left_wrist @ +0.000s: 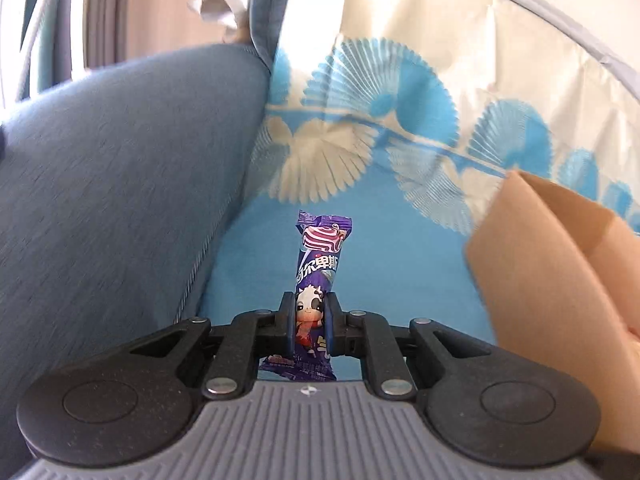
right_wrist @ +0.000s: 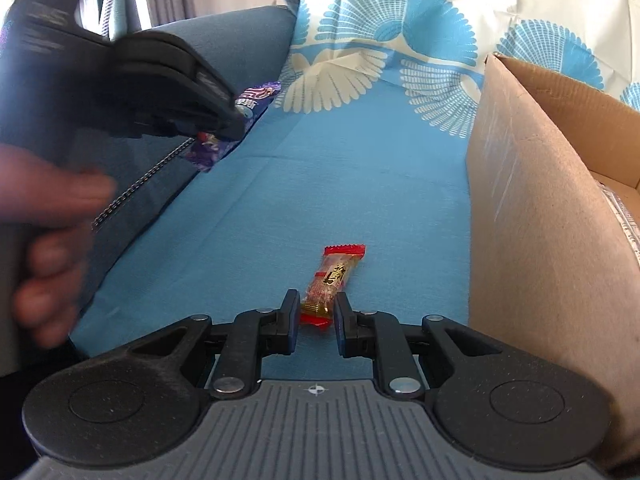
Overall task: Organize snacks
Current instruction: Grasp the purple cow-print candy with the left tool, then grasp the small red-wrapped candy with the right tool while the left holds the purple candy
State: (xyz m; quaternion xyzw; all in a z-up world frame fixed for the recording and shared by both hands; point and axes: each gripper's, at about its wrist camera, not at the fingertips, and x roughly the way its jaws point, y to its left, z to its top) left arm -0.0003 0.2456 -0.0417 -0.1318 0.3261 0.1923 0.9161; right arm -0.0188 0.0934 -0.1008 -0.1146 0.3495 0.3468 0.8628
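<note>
Left wrist view, left to right: a blue-grey sofa cushion [left_wrist: 112, 168] fills the left side. At centre, the left gripper [left_wrist: 310, 316] pinches a purple snack packet [left_wrist: 318, 276] between its two narrowly set fingers, holding it upright above the blue patterned cloth [left_wrist: 392, 264]. The packet bears white Chinese characters, a pink-and-white swirl near its top and a cartoon cow lower down; the characters are not fully legible. At right stands a brown cardboard box [left_wrist: 560, 288], its near wall close to the gripper body.

Right wrist view, left to right: the person's left hand [right_wrist: 52, 240], blurred, grips the handle of the left gripper [right_wrist: 224, 120], with the purple snack packet [right_wrist: 256, 98] held in it, raised over the cushion edge [right_wrist: 224, 40]. At centre, a red-ended snack packet [right_wrist: 332, 284] with a clear gold-brown middle and dark characters lies flat on the cloth [right_wrist: 320, 184]. The right gripper [right_wrist: 317, 316] sits at the packet's near end, its fingers narrowly parted either side and not pressing it. At right, the cardboard box [right_wrist: 540, 200] stands open-topped; its contents cannot be made out.

Count: two snack packets, two grippers, one box.
</note>
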